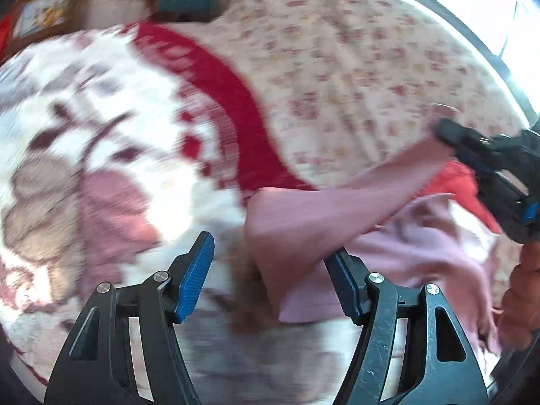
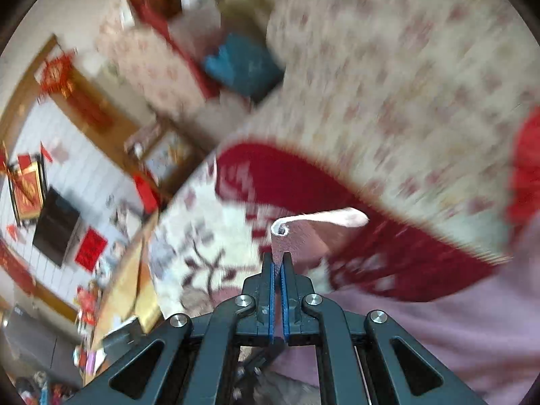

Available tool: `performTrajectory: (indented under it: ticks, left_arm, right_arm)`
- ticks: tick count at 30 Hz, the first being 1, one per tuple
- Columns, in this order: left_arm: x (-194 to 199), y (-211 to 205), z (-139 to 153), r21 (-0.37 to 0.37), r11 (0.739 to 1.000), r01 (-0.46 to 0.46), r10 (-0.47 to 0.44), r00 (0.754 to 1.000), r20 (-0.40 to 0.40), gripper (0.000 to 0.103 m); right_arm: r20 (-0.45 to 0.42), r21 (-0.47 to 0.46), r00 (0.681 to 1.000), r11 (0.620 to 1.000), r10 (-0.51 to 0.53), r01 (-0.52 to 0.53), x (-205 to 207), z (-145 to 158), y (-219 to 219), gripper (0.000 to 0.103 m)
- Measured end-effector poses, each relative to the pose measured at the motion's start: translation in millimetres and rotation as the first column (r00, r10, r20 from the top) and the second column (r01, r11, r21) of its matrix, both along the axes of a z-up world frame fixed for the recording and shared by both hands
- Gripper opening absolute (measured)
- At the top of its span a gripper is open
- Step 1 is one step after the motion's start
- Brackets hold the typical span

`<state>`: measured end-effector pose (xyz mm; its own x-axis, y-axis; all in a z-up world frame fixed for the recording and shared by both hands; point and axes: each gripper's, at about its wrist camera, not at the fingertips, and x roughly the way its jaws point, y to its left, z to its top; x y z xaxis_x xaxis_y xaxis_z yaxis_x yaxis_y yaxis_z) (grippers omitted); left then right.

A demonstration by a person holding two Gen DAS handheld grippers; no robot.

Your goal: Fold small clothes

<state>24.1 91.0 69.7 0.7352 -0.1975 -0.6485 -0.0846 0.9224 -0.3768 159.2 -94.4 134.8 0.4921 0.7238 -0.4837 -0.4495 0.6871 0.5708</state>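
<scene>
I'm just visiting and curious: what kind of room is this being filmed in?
Probably a lived-in home, likely a bedroom or a bed-side living room. A floral quilt and patterned blanket cover a soft surface, and red festive decorations hang on a tiled wall beside a dark screen.

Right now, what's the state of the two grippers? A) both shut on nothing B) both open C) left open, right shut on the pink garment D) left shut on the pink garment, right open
C: the left gripper has its blue pads spread wide, while the right gripper pinches an edge of the pink garment.
</scene>
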Motion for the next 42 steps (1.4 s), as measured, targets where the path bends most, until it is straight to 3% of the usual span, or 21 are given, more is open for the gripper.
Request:
performTrajectory:
  ticks: [4,8,12,16,20,22,26,27,29,31,34,35,38,42]
  left_arm:
    - [1,-44,19,0.010,0.996,0.094,-0.095,0.995,0.041,0.067]
    - [1,-75,20,0.021,0.987,0.159,-0.160,0.987,0.036,0.067]
    - [4,-87,8,0.021,0.981,0.191,-0.190,0.982,-0.014,0.067]
    - [17,-83,-2,-0.014,0.980,0.197,-0.197,0.979,-0.060,0.067]
    - [40,-85,-8,-0.052,0.979,0.196,-0.200,0.977,-0.072,0.081]
    - [52,-87,-13,-0.088,0.975,0.203,-0.210,0.974,-0.086,0.081]
    - [79,-98,-26,-0.131,0.963,0.236,-0.253,0.959,-0.128,0.081]
    - [84,-102,-29,-0.155,0.956,0.248,-0.269,0.954,-0.133,0.081]
    - [93,-112,-30,-0.196,0.939,0.284,-0.312,0.941,-0.131,0.081]
    - [97,-119,-26,-0.195,0.931,0.308,-0.334,0.935,-0.116,0.081]
    - [103,-128,-16,-0.179,0.918,0.354,-0.371,0.926,-0.070,0.083]
    - [106,-131,-15,-0.178,0.913,0.367,-0.382,0.922,-0.062,0.087]
    - [122,-143,-23,-0.180,0.900,0.398,-0.420,0.901,-0.111,0.088]
    - [143,-153,-34,-0.231,0.886,0.401,-0.440,0.886,-0.150,0.088]
  right_arm:
    - [0.130,0.003,0.975,0.984,-0.179,0.180,-37,53,-101,0.003]
    - [0.203,-0.034,0.922,0.939,-0.330,0.344,-88,71,-182,0.003]
    - [0.201,-0.115,0.855,0.856,-0.477,0.504,-137,50,-257,0.003]
    - [0.066,-0.204,0.821,0.798,-0.567,0.567,-154,-14,-311,0.003]
    - [-0.043,-0.283,0.774,0.750,-0.632,0.598,-160,-70,-344,0.002]
    - [-0.024,-0.272,0.749,0.725,-0.662,0.632,-165,-71,-354,0.002]
    - [0.050,-0.264,0.671,0.638,-0.740,0.723,-177,-51,-373,0.002]
    - [0.041,-0.284,0.671,0.635,-0.740,0.718,-172,-51,-369,0.002]
    - [0.007,-0.337,0.706,0.663,-0.708,0.668,-165,-64,-367,0.002]
    - [0.018,-0.385,0.717,0.656,-0.697,0.649,-165,-68,-363,0.002]
    - [0.082,-0.369,0.682,0.614,-0.727,0.698,-175,-56,-367,0.006]
    - [0.102,-0.344,0.677,0.612,-0.729,0.712,-181,-51,-372,0.010]
    - [0.122,-0.346,0.685,0.616,-0.718,0.708,-172,-45,-369,0.040]
    - [0.150,-0.410,0.727,0.627,-0.670,0.662,-145,-49,-360,0.040]
